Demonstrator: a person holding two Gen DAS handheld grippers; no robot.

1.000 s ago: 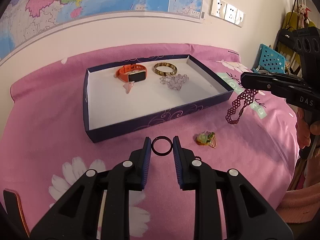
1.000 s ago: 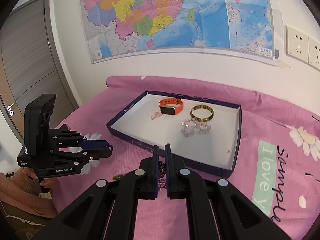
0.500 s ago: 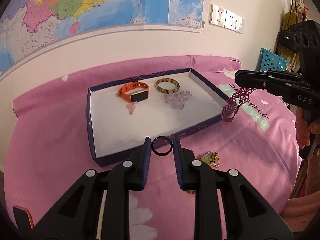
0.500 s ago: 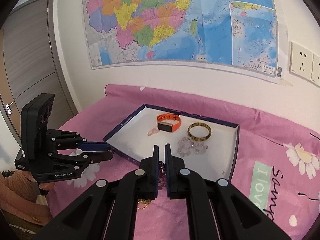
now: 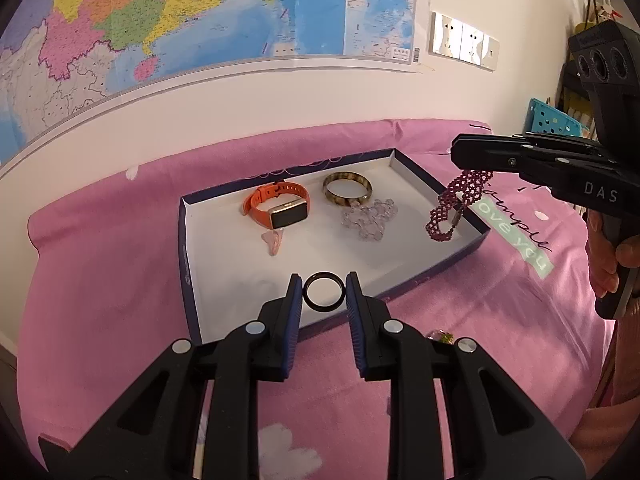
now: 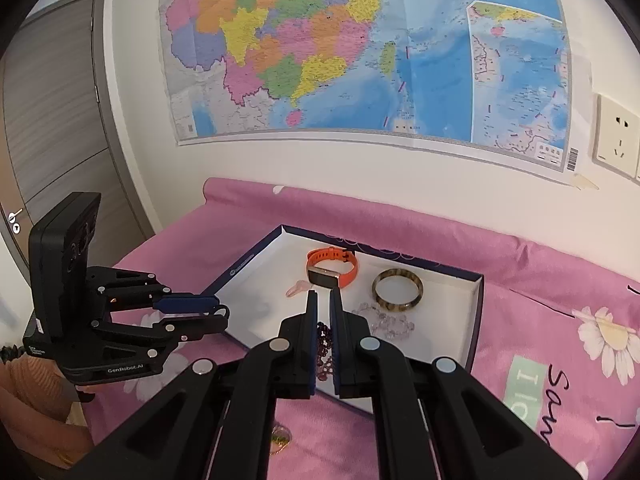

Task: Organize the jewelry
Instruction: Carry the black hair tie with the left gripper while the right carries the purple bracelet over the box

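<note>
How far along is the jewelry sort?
Done: orange watch, bangle, clear bead bracelet and pink charm lie in the box. In hand: left tool grips the black ring; right tool dangles the maroon bracelet. Left: green trinket on the bedspread.

Ahead of your tongs a pink flowered bedspread (image 5: 100,280) carries the shallow navy tray (image 5: 185,264). Just right of your left tongs, a small green-gold trinket (image 5: 440,336) lies on the cloth.
</note>
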